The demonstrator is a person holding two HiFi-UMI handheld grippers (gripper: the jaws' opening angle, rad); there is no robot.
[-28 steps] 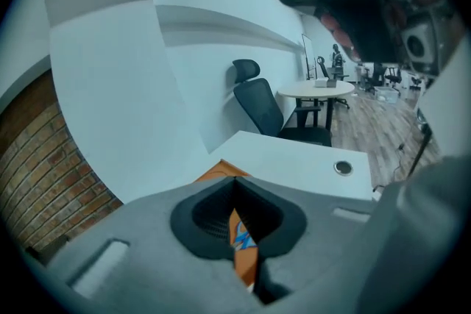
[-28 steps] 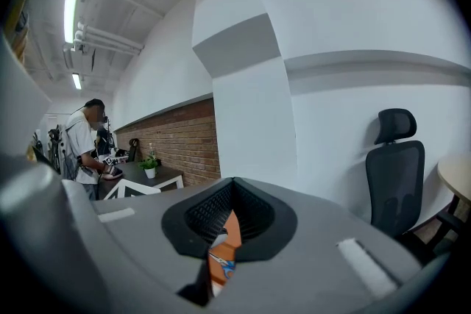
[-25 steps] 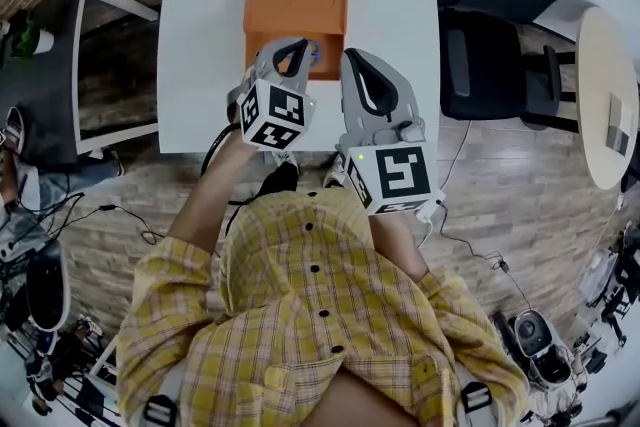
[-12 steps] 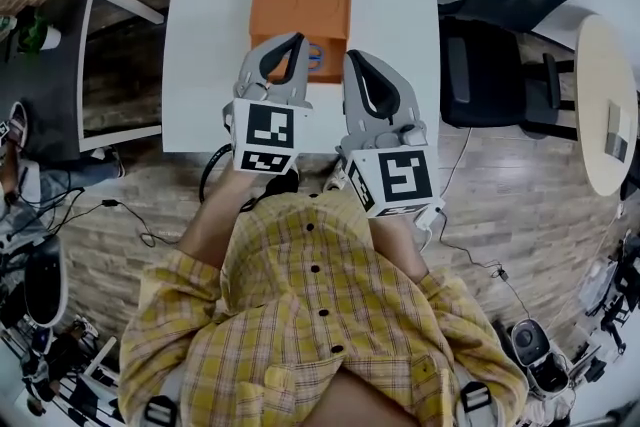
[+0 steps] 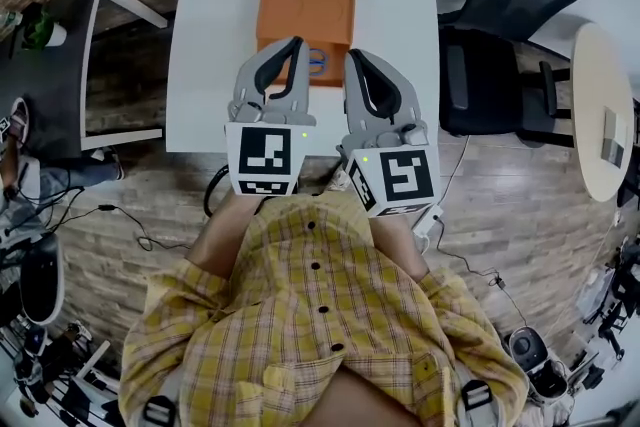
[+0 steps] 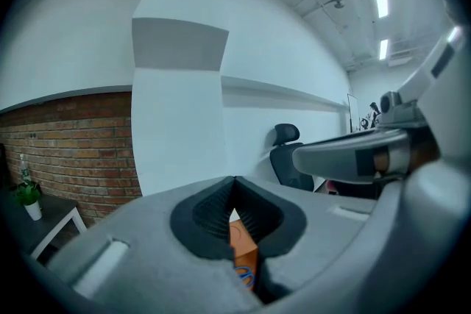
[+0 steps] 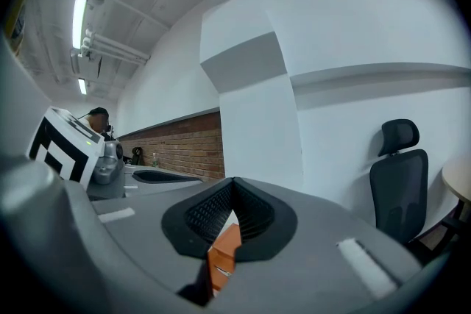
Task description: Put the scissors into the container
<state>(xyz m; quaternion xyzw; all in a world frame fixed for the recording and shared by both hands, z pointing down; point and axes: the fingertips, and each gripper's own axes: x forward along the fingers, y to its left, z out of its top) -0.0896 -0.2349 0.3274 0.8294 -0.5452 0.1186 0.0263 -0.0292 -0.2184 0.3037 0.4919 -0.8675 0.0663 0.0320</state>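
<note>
The scissors [image 5: 316, 61] show only as a pair of blue handle loops inside the outline of the orange container [image 5: 305, 15], close to its near wall. The blades cannot be made out, as the left tongs [image 5: 296, 45] cover part of that spot in the head view. In the left gripper view the same blue loops [image 6: 245, 276] appear against the orange of the container [image 6: 243, 246], low down in the slit under the tongs' tips. From this the scissors look to be lying in the container already, so the main step of the task appears done. I cannot tell whether they rest flat on its bottom or lean on the wall. The container stands on the white desk [image 5: 400, 25], toward its far middle, with nothing else on the desk that I can see. The left tongs [image 6: 234, 191] are clenched with nothing between their pads. The right tongs [image 5: 352, 57] are likewise clenched and empty, and their own view [image 7: 234, 187] shows only a sliver of the orange container [image 7: 223, 257] beyond the closed tips. Both are held side by side over the desk's near part, the marker cubes close to the person's chest, touching neither scissors nor container as far as can be seen. What is left seems to be no more than drawing the hands away. A black office chair [image 5: 510, 5] stands to the right of the desk.
</note>
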